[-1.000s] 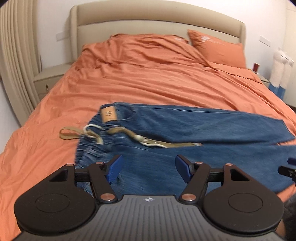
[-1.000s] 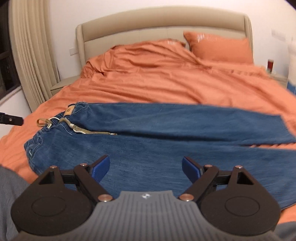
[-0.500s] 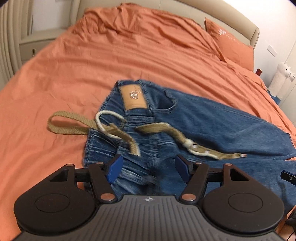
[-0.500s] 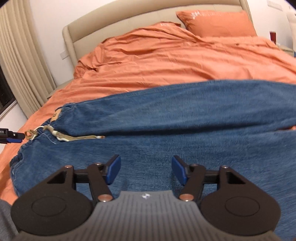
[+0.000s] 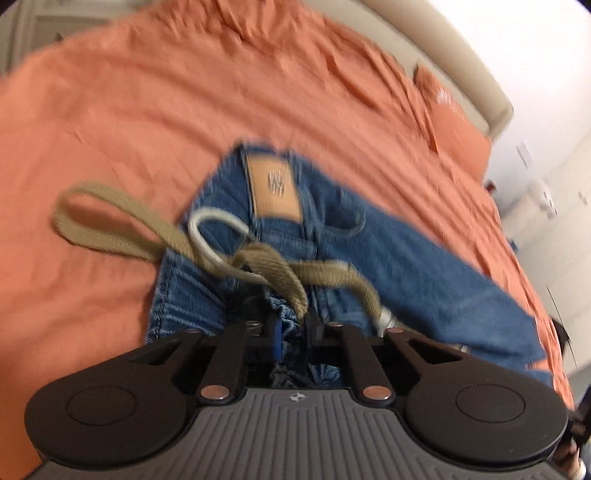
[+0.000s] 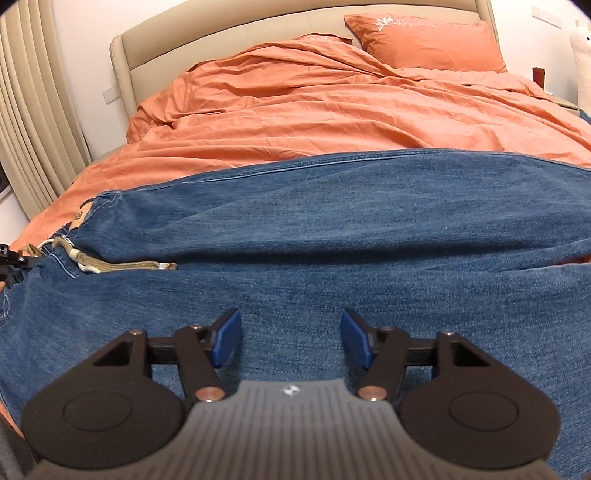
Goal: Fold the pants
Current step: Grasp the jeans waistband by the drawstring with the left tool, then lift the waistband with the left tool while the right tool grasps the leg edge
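Note:
Blue jeans [image 6: 332,229] lie spread across the orange bed, waist to the left, legs to the right. A tan fabric belt [image 5: 122,229] threads the waistband, and a tan leather patch [image 5: 273,188] shows at the back. My left gripper [image 5: 291,336] is shut on the bunched waistband of the jeans [image 5: 288,314]. My right gripper [image 6: 290,341] is open, its blue pads [image 6: 227,341] low over the near leg's denim. The left gripper's tip shows at the left edge of the right wrist view [image 6: 11,258].
The bed has an orange duvet [image 6: 332,107], an orange pillow [image 6: 424,44] and a beige headboard [image 6: 221,33]. Beige curtains [image 6: 33,129] hang at the left. A nightstand with a small red item [image 6: 538,75] stands at the right.
My left gripper moved down onto the waistband and closed on it. My right gripper dropped closer to the denim of the near leg and stayed open.

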Demonstrator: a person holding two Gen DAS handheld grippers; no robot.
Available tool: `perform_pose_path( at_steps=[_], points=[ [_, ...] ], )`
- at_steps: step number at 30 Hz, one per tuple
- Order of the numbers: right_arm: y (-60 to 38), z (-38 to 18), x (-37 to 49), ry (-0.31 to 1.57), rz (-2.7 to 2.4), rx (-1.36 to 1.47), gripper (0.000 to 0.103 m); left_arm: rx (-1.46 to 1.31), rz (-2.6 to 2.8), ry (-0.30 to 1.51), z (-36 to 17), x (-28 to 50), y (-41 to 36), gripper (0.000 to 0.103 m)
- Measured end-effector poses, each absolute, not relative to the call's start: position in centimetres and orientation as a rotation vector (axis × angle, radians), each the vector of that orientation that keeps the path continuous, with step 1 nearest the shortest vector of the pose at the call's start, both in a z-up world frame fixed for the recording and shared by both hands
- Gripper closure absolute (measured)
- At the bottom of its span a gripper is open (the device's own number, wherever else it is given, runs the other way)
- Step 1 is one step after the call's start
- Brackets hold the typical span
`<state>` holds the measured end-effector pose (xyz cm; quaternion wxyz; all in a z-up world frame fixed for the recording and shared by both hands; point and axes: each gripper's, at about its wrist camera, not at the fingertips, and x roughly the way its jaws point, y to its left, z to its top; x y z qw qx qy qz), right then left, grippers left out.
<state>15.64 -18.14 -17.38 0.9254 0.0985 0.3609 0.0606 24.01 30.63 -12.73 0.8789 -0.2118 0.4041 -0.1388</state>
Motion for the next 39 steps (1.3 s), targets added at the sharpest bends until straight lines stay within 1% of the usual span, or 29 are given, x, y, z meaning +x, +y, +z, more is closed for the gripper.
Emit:
perform_pose_path(
  at_steps=[4,6,8,10,13,17,19,22,24,27,30,33,36,37,39],
  points=[
    [-18.3,-17.1,15.4,0.723,0.092,0.197,0.045,-0.283,-0.197,0.662,-6.3,19.3,27.7,0.096],
    [-18.5,-16.9,15.3,0.710,0.071,0.198,0.045,-0.189,-0.136,0.649,-4.9,18.3,26.6,0.096],
    [-18.6,-16.9,15.2,0.705,0.052,0.192,0.045,-0.128,-0.074,0.710,-6.1,19.3,26.5,0.096],
    [-18.5,-17.0,15.4,0.725,0.037,0.172,0.045,-0.138,-0.040,0.781,-8.7,21.1,27.1,0.095],
    [-18.6,-17.1,15.3,0.741,0.017,0.154,0.044,-0.075,-0.020,0.834,-11.9,22.8,27.0,0.095],
    [-19.0,-17.6,15.7,0.787,-0.009,0.162,0.043,-0.099,-0.009,0.908,-14.6,24.2,27.2,0.093],
    [-19.0,-17.8,15.9,0.794,-0.006,0.148,0.038,-0.065,-0.011,0.920,-14.8,24.4,26.9,0.090],
    [-18.5,-18.1,16.0,0.798,0.007,0.111,0.033,-0.004,0.003,0.941,-14.0,24.4,26.4,0.080],
    [-18.4,-18.0,16.0,0.802,0.009,0.097,0.033,-0.009,0.019,0.923,-12.8,23.8,25.7,0.074],
    [-18.9,-17.5,15.5,0.810,0.004,0.133,0.033,0.070,0.024,0.883,-10.3,21.8,24.4,0.072],
    [-19.9,-16.3,14.9,0.839,-0.015,0.180,0.033,0.156,-0.033,0.885,-8.8,19.3,22.6,0.072],
    [-21.0,-15.0,13.9,0.883,-0.021,0.225,0.033,0.229,-0.085,0.907,-8.5,17.0,21.0,0.072],
    [-21.9,-13.7,13.1,0.909,-0.021,0.261,0.033,0.263,-0.106,0.961,-9.9,16.1,19.8,0.072],
    [-22.2,-13.4,12.7,0.916,-0.020,0.267,0.033,0.280,-0.095,0.998,-10.8,16.1,19.6,0.075],
    [-22.8,-12.5,12.1,0.927,-0.011,0.293,0.033,0.297,-0.081,1.069,-12.6,16.1,19.5,0.077]
  ],
)
